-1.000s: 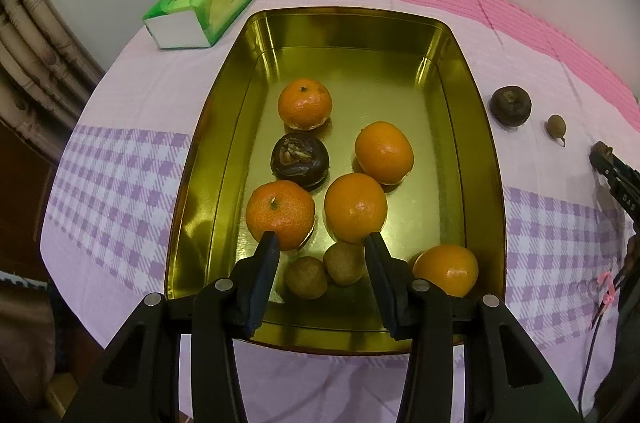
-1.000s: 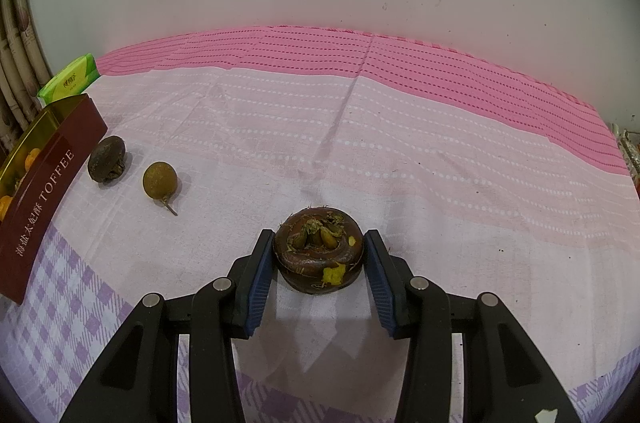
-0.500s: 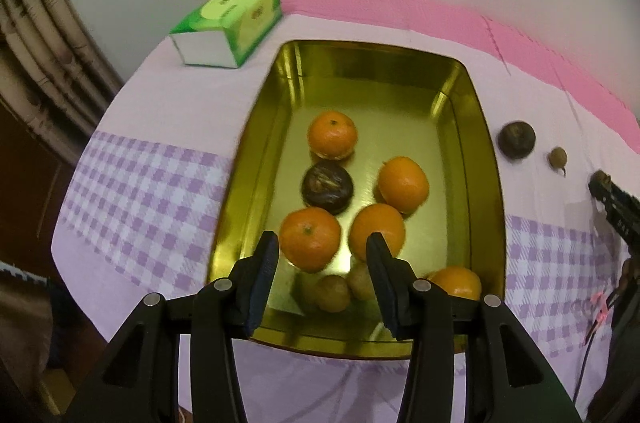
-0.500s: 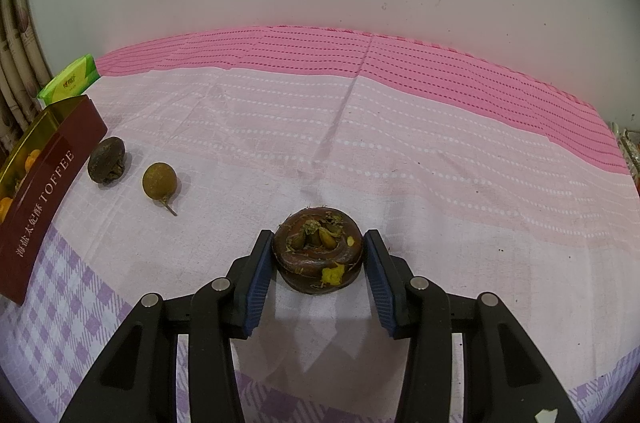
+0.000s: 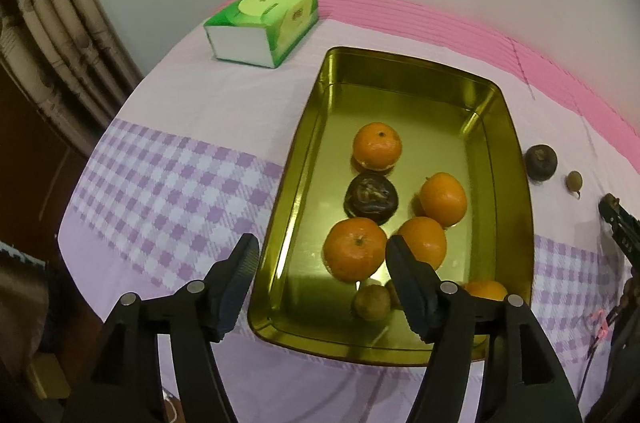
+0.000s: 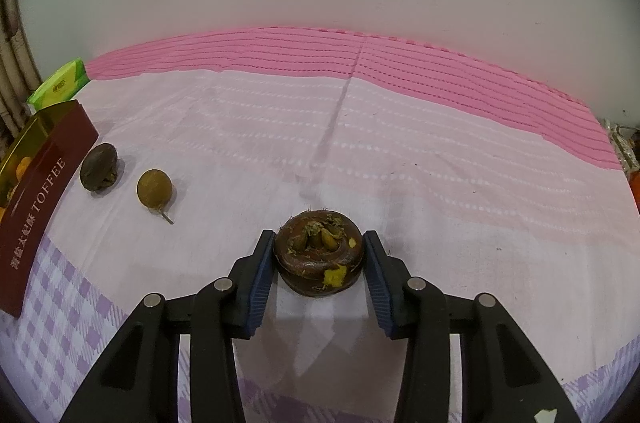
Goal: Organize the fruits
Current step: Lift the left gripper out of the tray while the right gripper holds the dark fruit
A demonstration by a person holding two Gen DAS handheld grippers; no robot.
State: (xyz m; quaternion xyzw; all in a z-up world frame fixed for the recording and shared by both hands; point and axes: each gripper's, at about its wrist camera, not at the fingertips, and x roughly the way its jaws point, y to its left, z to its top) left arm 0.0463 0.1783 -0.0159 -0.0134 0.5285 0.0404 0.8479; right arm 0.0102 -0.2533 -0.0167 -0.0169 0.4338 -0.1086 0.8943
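Right wrist view: dark brown fruit point(image 6: 319, 253) with a sunken, torn top and yellow flecks sits on the pink-striped cloth point(image 6: 400, 151) of the desk, between the two blue pads of the right claw point(image 6: 319, 259). Both pads touch its sides, jaws still easing inward, fruit resting on the cloth. Off to the left, well apart from it, a small yellow-brown round fruit with a stem point(image 6: 154, 189) and just beside that a dark round fruit point(image 6: 98, 167), which lies near the dark red outer wall of the tin point(image 6: 40, 199) printed TOFFEE. A green tissue pack point(image 6: 60, 85) shows behind the tin at the far left edge.

Left wrist view: gold tin point(image 5: 304, 159) lies open on the cloth near the desk's front edge, where the cloth turns to purple check. Inside: five oranges, one far point(image 5: 377, 146), one right point(image 5: 444, 198), two near the front point(image 5: 354, 249) point(image 5: 424, 241), and one in the near right corner point(image 5: 486, 290) partly hidden by a finger. A dark wrinkled fruit point(image 5: 371, 198) lies in the middle of them, and a small brown fruit point(image 5: 372, 301) near the front wall, another half hidden behind the finger. Left claw point(image 5: 320, 255) hangs above the tin's near left part, jaws opening, empty; the left finger is over the cloth outside the tin, the right one over the fruit. Tissue pack point(image 5: 264, 23) sits near the far left corner.
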